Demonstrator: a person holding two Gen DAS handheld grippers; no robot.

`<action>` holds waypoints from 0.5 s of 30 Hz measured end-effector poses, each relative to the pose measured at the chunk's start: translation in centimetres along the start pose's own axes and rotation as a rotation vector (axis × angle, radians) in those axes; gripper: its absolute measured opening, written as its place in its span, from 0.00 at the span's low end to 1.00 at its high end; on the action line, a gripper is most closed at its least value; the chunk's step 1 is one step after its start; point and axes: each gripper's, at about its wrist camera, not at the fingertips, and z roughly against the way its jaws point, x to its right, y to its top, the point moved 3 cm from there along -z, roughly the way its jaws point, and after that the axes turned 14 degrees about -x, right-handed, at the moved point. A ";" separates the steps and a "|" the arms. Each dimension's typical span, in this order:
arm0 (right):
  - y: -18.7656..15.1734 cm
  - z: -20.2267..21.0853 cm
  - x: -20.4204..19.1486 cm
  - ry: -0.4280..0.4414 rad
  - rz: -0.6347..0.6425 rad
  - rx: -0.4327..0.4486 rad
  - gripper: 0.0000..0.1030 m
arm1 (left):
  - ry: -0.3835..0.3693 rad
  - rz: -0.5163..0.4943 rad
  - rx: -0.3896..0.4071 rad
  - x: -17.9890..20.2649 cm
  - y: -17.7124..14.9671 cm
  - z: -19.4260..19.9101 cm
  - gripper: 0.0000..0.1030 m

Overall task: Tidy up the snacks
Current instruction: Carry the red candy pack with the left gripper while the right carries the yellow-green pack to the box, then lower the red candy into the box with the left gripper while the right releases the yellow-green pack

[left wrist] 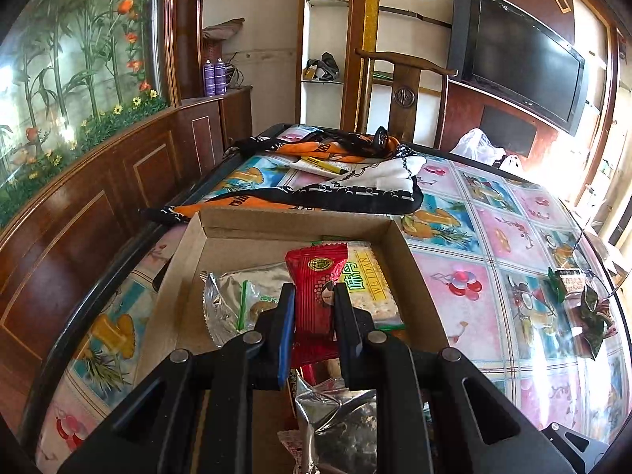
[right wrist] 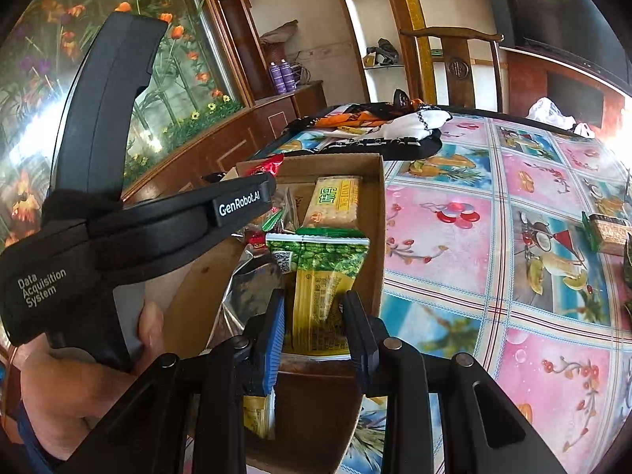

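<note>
From my left wrist camera I see a cardboard box (left wrist: 418, 272) on a table with a fruit-patterned cloth (left wrist: 493, 260). Behind the box lies a heap of orange, black and white fabric (left wrist: 355, 181), and a wooden chair (left wrist: 407, 94) stands past the table. My left gripper (left wrist: 315, 300) is clenched on a red snack packet (left wrist: 316, 288), held over the box. Below it lie a silver packet (left wrist: 233, 296) and a cracker pack (left wrist: 367, 280).

From my right wrist camera, the left gripper's black body (right wrist: 166, 217) crosses the box's left side. My right gripper (right wrist: 316, 316) grips a green and yellow snack packet (right wrist: 324, 276) above the box (right wrist: 377, 237). A small wrapped snack (right wrist: 608, 233) sits well apart on the cloth.
</note>
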 end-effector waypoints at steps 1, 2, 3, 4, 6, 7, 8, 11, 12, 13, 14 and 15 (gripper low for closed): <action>0.0 0.0 0.0 0.002 0.000 -0.001 0.31 | 0.003 0.000 0.000 0.0 0.0 0.0 0.17; -0.1 0.0 0.0 0.002 0.002 -0.001 0.31 | 0.004 0.000 -0.002 0.0 0.0 0.0 0.17; -0.1 0.0 -0.1 0.001 0.004 -0.001 0.31 | 0.003 0.001 -0.003 0.0 0.0 -0.1 0.17; -0.1 0.0 -0.2 0.002 0.006 -0.001 0.31 | 0.008 0.000 -0.005 0.1 -0.1 -0.1 0.17; -0.2 0.0 -0.4 0.002 0.015 0.000 0.31 | 0.009 0.001 -0.008 0.1 -0.1 -0.2 0.17; -0.2 -0.1 -0.4 0.001 0.018 0.001 0.31 | 0.011 0.002 -0.008 0.0 -0.1 -0.2 0.17; -0.3 -0.1 -0.5 0.002 0.022 0.001 0.31 | 0.012 0.002 -0.008 0.0 -0.1 -0.2 0.17; -0.4 -0.1 -0.7 0.010 0.030 0.000 0.31 | 0.013 0.008 -0.007 -0.1 0.0 -0.2 0.17; -0.4 -0.1 -0.8 0.014 0.033 -0.002 0.31 | 0.013 0.013 -0.005 -0.2 0.0 -0.1 0.17; -0.5 -0.2 -0.9 0.021 0.037 -0.004 0.31 | 0.012 0.022 -0.001 -0.5 0.1 0.0 0.17; -0.6 -0.2 -1.0 0.029 0.043 -0.008 0.31 | 0.013 0.028 0.002 -0.7 0.1 0.1 0.17; -0.7 -0.3 -1.2 0.038 0.052 -0.012 0.31 | 0.014 0.033 0.005 -0.8 0.1 0.2 0.17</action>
